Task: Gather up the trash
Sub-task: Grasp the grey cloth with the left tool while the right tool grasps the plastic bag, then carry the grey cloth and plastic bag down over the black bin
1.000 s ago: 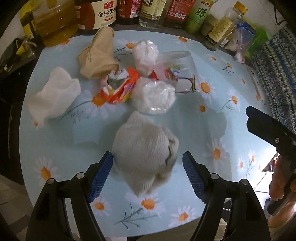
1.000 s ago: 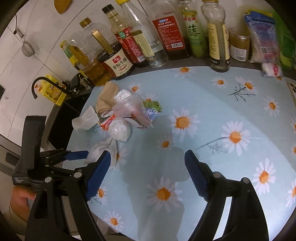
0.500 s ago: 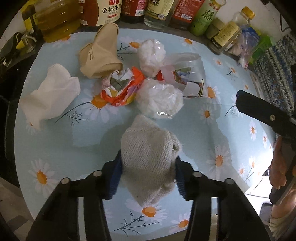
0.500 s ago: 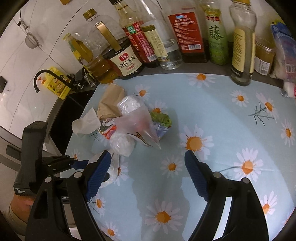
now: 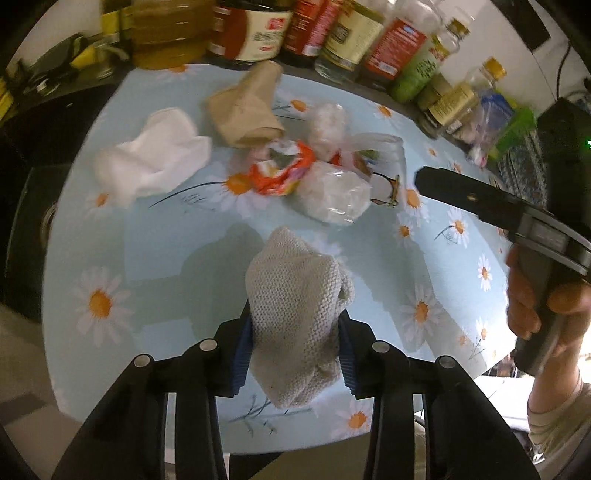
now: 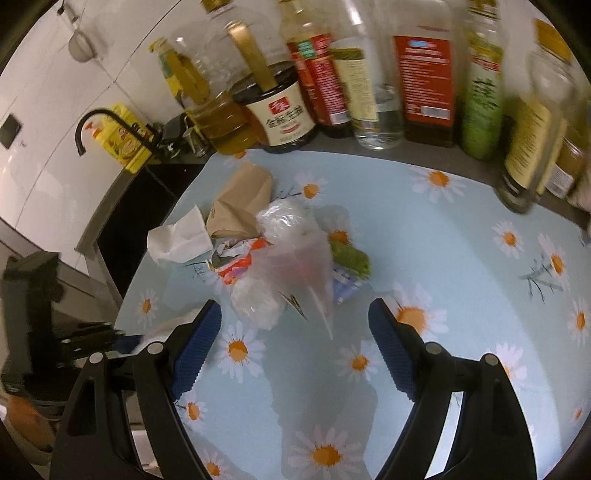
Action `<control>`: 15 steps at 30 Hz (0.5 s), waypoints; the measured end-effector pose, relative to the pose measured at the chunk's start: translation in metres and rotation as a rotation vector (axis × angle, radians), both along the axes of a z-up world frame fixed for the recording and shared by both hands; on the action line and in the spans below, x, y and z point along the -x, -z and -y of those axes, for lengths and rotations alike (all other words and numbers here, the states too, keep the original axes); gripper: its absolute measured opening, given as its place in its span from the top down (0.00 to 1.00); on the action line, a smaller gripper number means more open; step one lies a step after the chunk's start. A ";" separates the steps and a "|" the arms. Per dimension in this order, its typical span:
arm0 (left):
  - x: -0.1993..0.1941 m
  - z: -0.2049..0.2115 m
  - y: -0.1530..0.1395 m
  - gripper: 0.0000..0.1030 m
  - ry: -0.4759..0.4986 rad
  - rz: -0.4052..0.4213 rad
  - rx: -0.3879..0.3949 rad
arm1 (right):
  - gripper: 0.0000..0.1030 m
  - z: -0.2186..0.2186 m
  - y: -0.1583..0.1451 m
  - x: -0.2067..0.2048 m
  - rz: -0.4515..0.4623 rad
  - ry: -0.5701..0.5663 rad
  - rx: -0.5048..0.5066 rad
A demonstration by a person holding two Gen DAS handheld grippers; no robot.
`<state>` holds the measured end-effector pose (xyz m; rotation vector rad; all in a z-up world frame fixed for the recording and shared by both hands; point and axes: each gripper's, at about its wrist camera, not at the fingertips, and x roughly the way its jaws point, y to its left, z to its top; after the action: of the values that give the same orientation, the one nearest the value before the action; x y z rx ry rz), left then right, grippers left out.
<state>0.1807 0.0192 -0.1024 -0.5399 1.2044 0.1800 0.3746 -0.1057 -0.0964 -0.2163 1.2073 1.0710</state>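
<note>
Two grippers: left gripper (image 5: 293,354) clamps knit cloth (image 5: 295,306) over table (image 5: 166,258); right gripper (image 6: 295,347) wide open, holds nothing.

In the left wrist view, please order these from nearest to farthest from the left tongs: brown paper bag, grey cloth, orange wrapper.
1. Grey cloth: clamped in the left tongs.
2. Orange wrapper: mid-table, in the trash pile.
3. Brown paper bag: behind the wrapper, nearest the bottles.
</note>
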 end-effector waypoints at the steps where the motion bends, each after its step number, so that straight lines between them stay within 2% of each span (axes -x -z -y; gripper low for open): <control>1: 0.007 -0.003 -0.002 0.63 -0.023 0.003 -0.002 | 0.21 -0.004 0.002 0.000 -0.001 -0.008 0.004; 10: 0.041 -0.019 -0.008 0.63 -0.139 0.006 0.011 | 0.21 -0.031 0.017 -0.013 0.042 -0.070 0.033; 15: 0.048 -0.022 -0.006 0.63 -0.182 -0.002 0.017 | 0.28 -0.040 0.027 -0.015 0.041 -0.105 0.051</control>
<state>0.1330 0.0409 -0.0964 -0.6648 1.1595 0.3248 0.3896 -0.0660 -0.1232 -0.3427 1.1976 1.1218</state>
